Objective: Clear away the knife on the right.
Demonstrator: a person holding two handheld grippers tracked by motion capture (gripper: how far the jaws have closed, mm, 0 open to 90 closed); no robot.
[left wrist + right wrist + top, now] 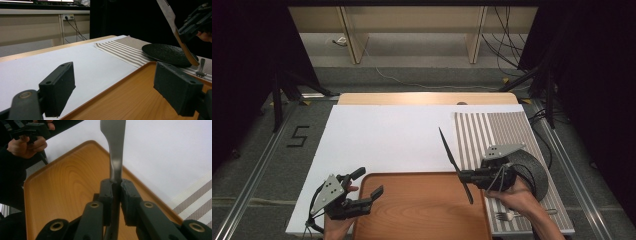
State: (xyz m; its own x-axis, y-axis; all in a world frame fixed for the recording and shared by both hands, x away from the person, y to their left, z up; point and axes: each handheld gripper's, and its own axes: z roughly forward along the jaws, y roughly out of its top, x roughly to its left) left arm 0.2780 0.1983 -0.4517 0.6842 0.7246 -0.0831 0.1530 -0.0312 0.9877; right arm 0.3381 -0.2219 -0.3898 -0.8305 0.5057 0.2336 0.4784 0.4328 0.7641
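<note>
Right hand-held gripper (468,176) clamped on a slim metal table knife (454,163), jaws pinching it mid-length; the knife is held in the air, one end over the right edge of the brown wooden tray (422,210), the other over the white worktop (382,135). Left hand-held gripper (368,184) released, jaws wide apart over the tray's left edge. Floor marking "5" (298,136) left of worktop.
</note>
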